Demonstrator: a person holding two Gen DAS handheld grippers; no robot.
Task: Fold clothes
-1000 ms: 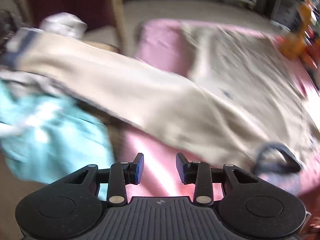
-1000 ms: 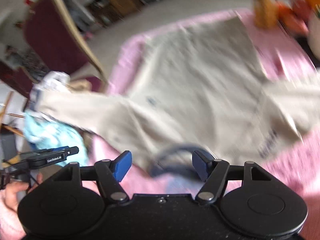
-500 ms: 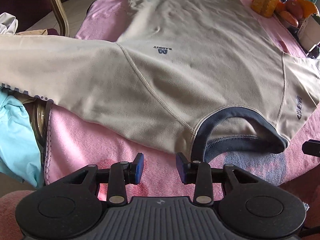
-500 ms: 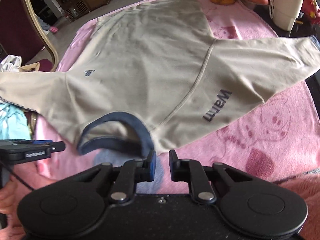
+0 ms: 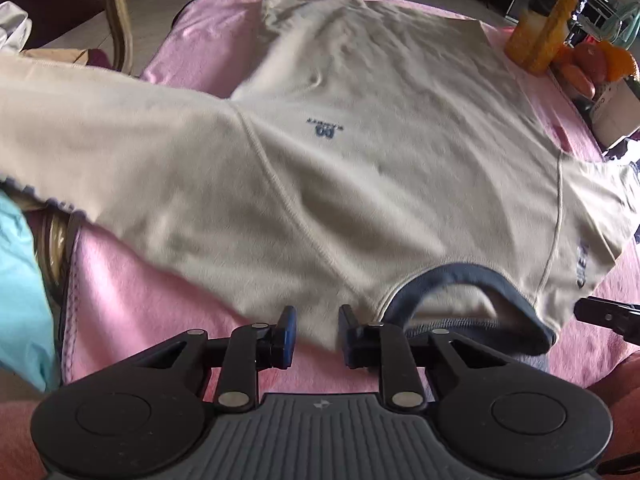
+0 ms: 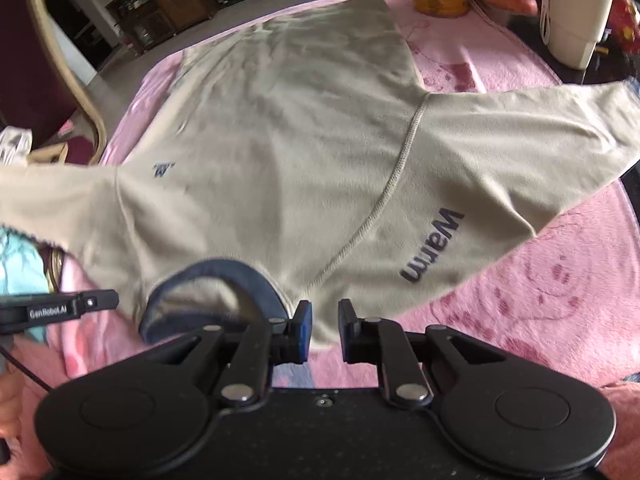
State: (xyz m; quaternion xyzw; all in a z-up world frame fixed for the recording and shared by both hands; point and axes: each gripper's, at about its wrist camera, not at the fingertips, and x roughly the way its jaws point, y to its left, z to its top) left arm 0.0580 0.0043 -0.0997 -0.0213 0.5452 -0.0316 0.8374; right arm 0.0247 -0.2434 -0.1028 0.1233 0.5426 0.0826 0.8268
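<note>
Surface: pink blanket over a table, chair behind, bottle and fruit at the far edge.
Left wrist view: beige sweatshirt lay flat, front up, hem far, navy collar nearest. Left gripper had just been narrowing; shoulder edge sat between the jaws, pad contact not clear.
Right wrist view: right gripper at the other shoulder edge, beside the collar; jaws narrow, a gap showing, grasp uncertain.
Key relation: body's long axis ran straight away from both grippers; each equally near its own shoulder.

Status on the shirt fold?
Left gripper, right gripper: jaws just closing, shoulder fabric between, gaps remain. Shirt spread on pink blanket. Nothing blocking.
</note>
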